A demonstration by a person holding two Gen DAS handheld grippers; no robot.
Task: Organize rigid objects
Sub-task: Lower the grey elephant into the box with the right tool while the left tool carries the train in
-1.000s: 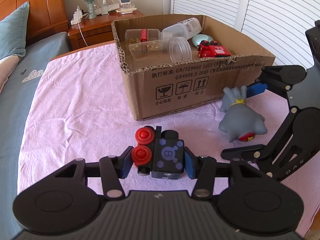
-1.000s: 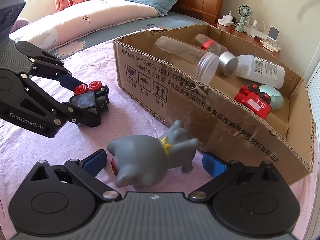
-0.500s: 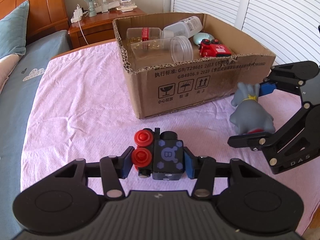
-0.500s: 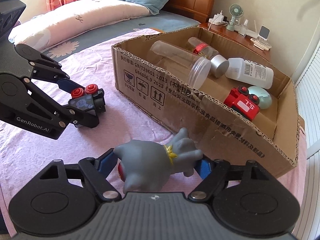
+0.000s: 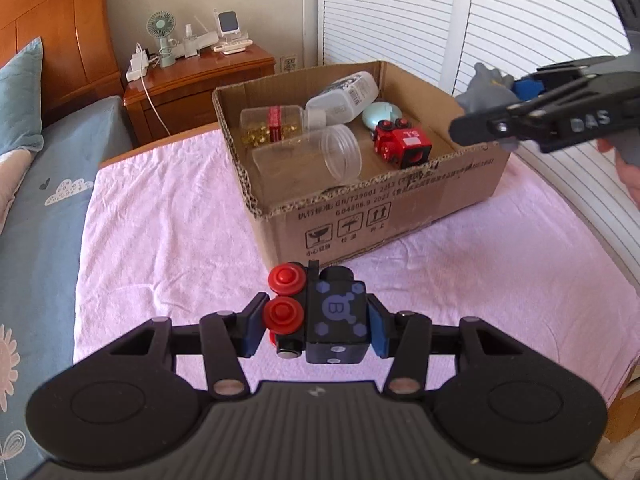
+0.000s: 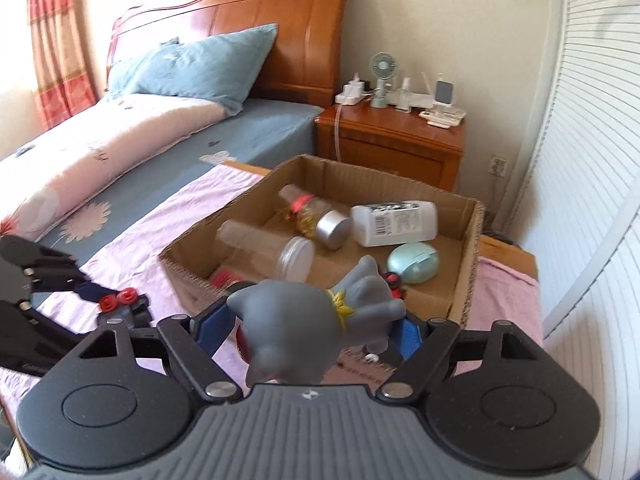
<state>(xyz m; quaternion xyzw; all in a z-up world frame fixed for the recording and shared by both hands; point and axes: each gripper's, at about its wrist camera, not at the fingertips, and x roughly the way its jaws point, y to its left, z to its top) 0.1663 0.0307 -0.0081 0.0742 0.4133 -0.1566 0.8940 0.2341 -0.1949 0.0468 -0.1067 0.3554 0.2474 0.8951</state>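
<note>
A black toy car (image 5: 336, 312) with red wheels is clamped between the blue pads of my left gripper (image 5: 316, 322), which is shut on it just above the pink cloth, in front of the cardboard box (image 5: 400, 216). A grey rubber toy animal (image 6: 296, 308) with a yellow collar is held in my right gripper (image 6: 312, 328), which is shut on it, raised near the box's (image 6: 468, 264) corner. In the left wrist view the right gripper (image 5: 490, 106) hangs at the upper right with the grey toy (image 5: 480, 84). The right wrist view shows the left gripper (image 6: 114, 306) low at the left.
Lying in the box are a clear jar (image 5: 312, 156), a capsule bottle (image 5: 272, 126), a white bottle (image 5: 344, 96), a teal case (image 5: 380, 114) and a red toy car (image 5: 404, 146). A wooden nightstand (image 6: 392, 140) stands behind it, with the bed (image 6: 132, 148) to the left and white slatted doors (image 5: 400, 12) at the back.
My right gripper closed on the grey toy and lifted it off the pink cloth to above box height. My left gripper rose a little with the black car.
</note>
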